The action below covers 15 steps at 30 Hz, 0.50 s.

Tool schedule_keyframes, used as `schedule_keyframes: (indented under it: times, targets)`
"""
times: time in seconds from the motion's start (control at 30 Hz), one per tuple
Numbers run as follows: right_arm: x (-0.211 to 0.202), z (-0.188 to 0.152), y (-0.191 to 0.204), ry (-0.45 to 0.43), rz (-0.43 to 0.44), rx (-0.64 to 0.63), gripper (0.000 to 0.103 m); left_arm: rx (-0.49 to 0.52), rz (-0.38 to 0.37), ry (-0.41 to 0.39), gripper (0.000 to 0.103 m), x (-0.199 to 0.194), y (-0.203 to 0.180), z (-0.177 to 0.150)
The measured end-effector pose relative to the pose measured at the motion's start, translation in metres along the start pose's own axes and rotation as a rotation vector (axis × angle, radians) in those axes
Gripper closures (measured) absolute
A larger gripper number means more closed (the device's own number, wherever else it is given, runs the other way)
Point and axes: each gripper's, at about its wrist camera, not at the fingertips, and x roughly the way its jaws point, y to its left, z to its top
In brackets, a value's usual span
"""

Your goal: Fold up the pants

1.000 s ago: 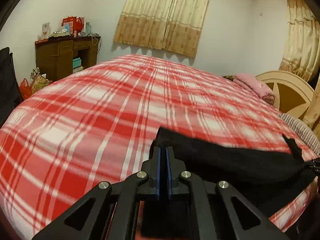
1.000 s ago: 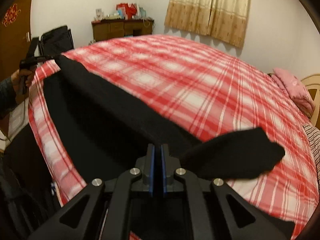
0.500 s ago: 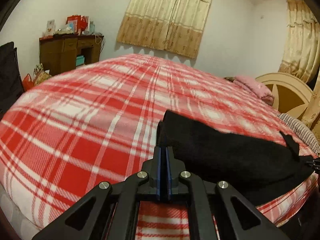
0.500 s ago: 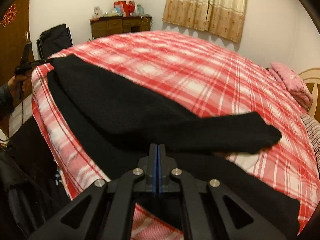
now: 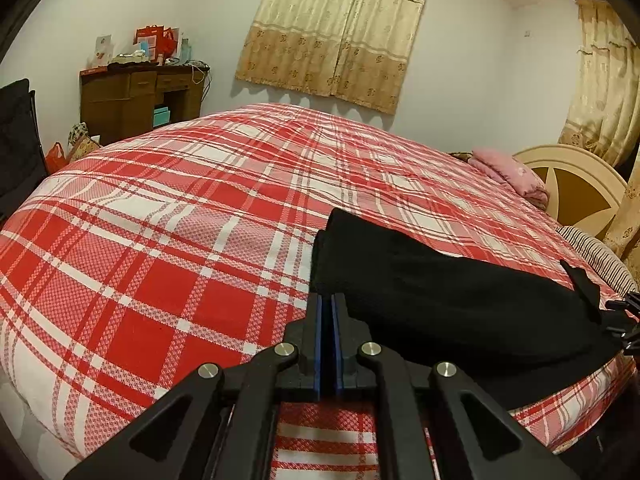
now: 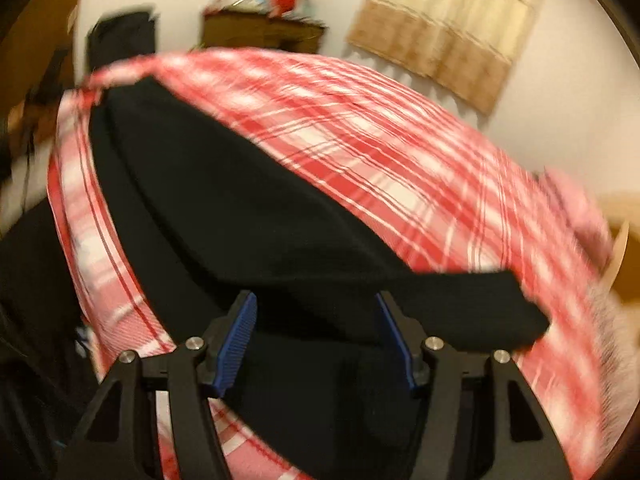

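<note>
Black pants (image 5: 448, 304) lie folded lengthwise along the near edge of the red plaid bed (image 5: 180, 216). My left gripper (image 5: 329, 312) is shut, its blue pads pinching the left end of the pants. In the blurred right wrist view, the pants (image 6: 248, 208) stretch across the bed's near edge. My right gripper (image 6: 316, 316) is open, its blue pads (image 6: 240, 332) apart over the black cloth, holding nothing. The right gripper also shows at the far right of the left wrist view (image 5: 624, 320).
A brown dresser (image 5: 140, 100) with clutter stands against the back wall. A pink pillow (image 5: 508, 172) and a cream headboard (image 5: 580, 188) are at the right. A black chair (image 5: 16, 136) stands left of the bed. Curtains (image 5: 340, 28) hang behind.
My right gripper has opened and let go of the pants, and its view is now blurred by motion. The pants have come down flat on the bed. My left gripper stays shut on them.
</note>
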Motion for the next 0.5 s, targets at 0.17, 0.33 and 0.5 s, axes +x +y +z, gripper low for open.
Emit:
schedule_keyframes:
  times: [0.17, 0.33, 0.5]
  targets:
    - [0.029, 0.006, 0.02, 0.065, -0.084, -0.219, 0.06, 0.009, 0.009, 0.002, 0.099, 0.0, -0.003, 0.002]
    - [0.025, 0.009, 0.015, 0.083, -0.124, -0.249, 0.096, 0.008, -0.017, -0.033, 0.099, -0.015, -0.008, 0.011]
    - [-0.013, 0.009, 0.011, -0.001, -0.129, -0.175, 0.096, 0.015, -0.03, -0.031, 0.099, -0.022, -0.01, 0.006]
